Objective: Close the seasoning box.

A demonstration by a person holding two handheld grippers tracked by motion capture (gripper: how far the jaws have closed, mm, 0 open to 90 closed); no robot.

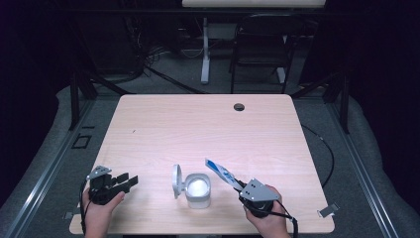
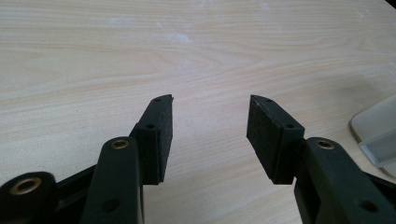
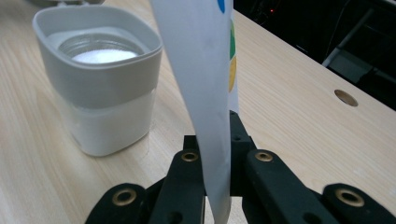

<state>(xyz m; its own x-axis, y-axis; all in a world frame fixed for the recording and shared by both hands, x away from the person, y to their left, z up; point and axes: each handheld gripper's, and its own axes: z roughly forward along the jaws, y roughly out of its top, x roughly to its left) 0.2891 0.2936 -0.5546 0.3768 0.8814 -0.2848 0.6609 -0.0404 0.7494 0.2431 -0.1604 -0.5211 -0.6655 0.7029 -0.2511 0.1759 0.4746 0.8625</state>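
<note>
A white jar holding white powder stands near the table's front edge, its hinged lid flipped open to the left. My right gripper is shut on a flat white packet with blue print, which sticks up and to the left toward the jar. In the right gripper view the packet rises from between the pinched jaws, with the jar just left of it. My left gripper rests at the front left, open, with bare wood between its pads.
The light wooden table has a round cable hole near its far edge. A dark folding chair and a white table leg stand beyond it. A small metal clip lies off the front right corner.
</note>
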